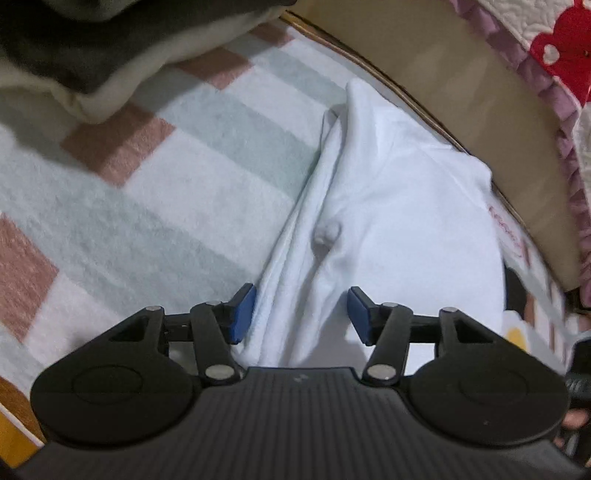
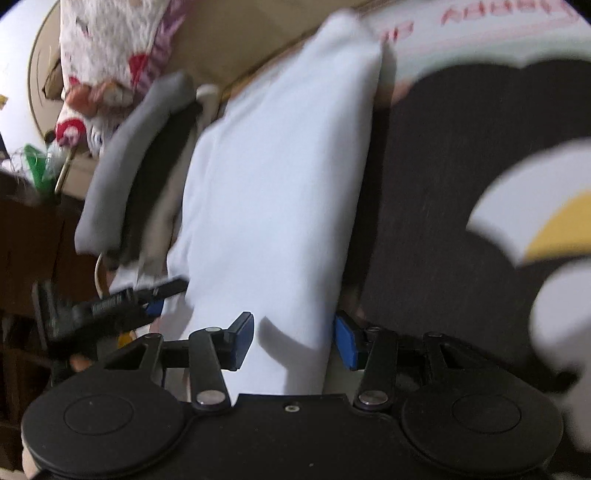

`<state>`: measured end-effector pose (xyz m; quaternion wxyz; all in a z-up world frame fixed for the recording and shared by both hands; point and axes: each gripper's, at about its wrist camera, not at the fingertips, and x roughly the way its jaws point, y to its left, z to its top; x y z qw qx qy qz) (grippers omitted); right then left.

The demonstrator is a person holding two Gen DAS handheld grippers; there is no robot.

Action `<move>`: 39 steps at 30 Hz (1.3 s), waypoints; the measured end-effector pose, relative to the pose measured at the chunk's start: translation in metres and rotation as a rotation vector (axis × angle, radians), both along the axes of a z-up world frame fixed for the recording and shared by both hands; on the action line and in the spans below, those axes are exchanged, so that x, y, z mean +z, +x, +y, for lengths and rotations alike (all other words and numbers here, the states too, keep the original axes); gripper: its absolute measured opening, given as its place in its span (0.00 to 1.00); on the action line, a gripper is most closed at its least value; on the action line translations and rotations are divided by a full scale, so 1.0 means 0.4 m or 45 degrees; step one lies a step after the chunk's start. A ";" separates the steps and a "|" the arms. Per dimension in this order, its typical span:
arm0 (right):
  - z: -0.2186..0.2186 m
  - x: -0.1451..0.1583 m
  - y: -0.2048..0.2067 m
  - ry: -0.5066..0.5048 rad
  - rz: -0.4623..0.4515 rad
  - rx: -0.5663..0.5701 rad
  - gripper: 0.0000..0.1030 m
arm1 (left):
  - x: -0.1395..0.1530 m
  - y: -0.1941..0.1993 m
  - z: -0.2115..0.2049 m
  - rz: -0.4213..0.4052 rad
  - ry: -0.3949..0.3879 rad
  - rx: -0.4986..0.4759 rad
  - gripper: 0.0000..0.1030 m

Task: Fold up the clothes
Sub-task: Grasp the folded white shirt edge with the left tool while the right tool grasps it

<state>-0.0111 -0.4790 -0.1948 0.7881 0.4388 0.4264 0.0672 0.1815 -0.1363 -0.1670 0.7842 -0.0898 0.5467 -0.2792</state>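
Both the left tool (image 1: 301, 314) and right tool (image 2: 293, 341) are standing open, straddling the white garment (image 1: 388, 206) extending toward 12 o'clock on the checked blanket (image 1: 166, 192).

Left wrist view: a dark and cream bundle of cloth (image 1: 92, 48) is cut off by the top and left edges, so its kind cannot be told. The red lettering (image 1: 508, 230) beside the white garment (image 1: 406, 221) is too small and warped to read. The near end of the garment is hidden beneath the body of the left tongs (image 1: 301, 314). Right wrist view: motion blur softens the whole picture. The printed blanket (image 2: 461, 184) runs off the right edge; its black, white and yellow figure cannot be identified. The red lettering (image 2: 506, 14) is cropped by the top edge. The white garment (image 2: 280, 184) disappears behind the right tongs (image 2: 293, 341).
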 end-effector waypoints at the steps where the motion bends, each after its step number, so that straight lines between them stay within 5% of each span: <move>1: 0.014 -0.007 -0.007 0.035 -0.008 0.005 0.53 | -0.001 0.003 0.000 0.008 -0.003 0.000 0.53; 6: 0.031 -0.034 0.010 0.094 -0.114 -0.104 0.54 | -0.003 0.015 -0.011 -0.034 -0.028 -0.017 0.49; 7: 0.034 -0.039 0.017 0.101 -0.138 -0.132 0.56 | -0.001 0.009 -0.022 -0.072 -0.009 -0.040 0.41; 8: 0.041 -0.040 0.019 0.104 -0.149 -0.136 0.55 | 0.004 0.003 -0.033 -0.102 0.002 -0.064 0.17; 9: 0.049 -0.041 0.021 0.107 -0.159 -0.140 0.49 | 0.009 -0.004 -0.043 -0.132 0.014 -0.089 0.12; 10: 0.058 -0.033 0.019 0.086 -0.152 -0.118 0.23 | 0.017 -0.011 -0.051 -0.167 0.023 -0.111 0.12; 11: 0.056 -0.022 0.012 0.105 -0.175 -0.113 0.16 | 0.041 -0.023 -0.048 -0.218 0.022 -0.126 0.12; 15: 0.010 0.029 0.011 0.318 -0.228 -0.104 0.15 | 0.103 -0.040 -0.020 -0.286 -0.026 -0.131 0.12; 18: 0.014 0.046 0.028 0.099 -0.097 -0.082 0.22 | 0.065 -0.037 -0.024 -0.204 0.029 -0.107 0.13; 20: 0.021 0.044 0.028 -0.058 0.006 -0.164 0.47 | 0.039 -0.039 -0.027 -0.162 0.063 -0.083 0.14; 22: 0.017 0.039 0.012 -0.125 -0.005 -0.264 0.52 | 0.030 -0.038 -0.027 -0.146 0.064 -0.067 0.14; 26: -0.027 0.023 0.054 -0.056 -0.090 -0.321 0.58 | 0.020 -0.024 -0.025 -0.127 0.040 -0.055 0.16; 28: -0.055 0.012 0.096 -0.036 -0.119 -0.333 0.59 | 0.009 -0.024 -0.034 -0.144 0.066 -0.065 0.26; 30: -0.083 0.000 0.137 -0.016 -0.147 -0.346 0.61 | 0.007 -0.044 -0.066 -0.271 0.202 -0.124 0.49; 32: -0.111 -0.011 0.178 0.005 -0.176 -0.358 0.61 | 0.003 -0.054 -0.086 -0.323 0.241 -0.153 0.48; 34: -0.126 -0.005 0.219 -0.053 -0.183 -0.325 0.60 | 0.000 -0.049 -0.087 -0.304 0.196 -0.122 0.40; 35: -0.109 0.026 0.216 -0.169 -0.263 -0.296 0.31 | 0.000 -0.046 -0.084 -0.290 0.164 -0.098 0.12; 36: -0.090 0.056 0.213 -0.286 -0.343 -0.266 0.27 | 0.007 -0.051 -0.085 -0.288 0.130 -0.094 0.12; 39: 0.007 0.157 0.188 -0.675 -0.543 -0.150 0.27 | 0.041 -0.112 -0.127 -0.500 0.263 -0.175 0.12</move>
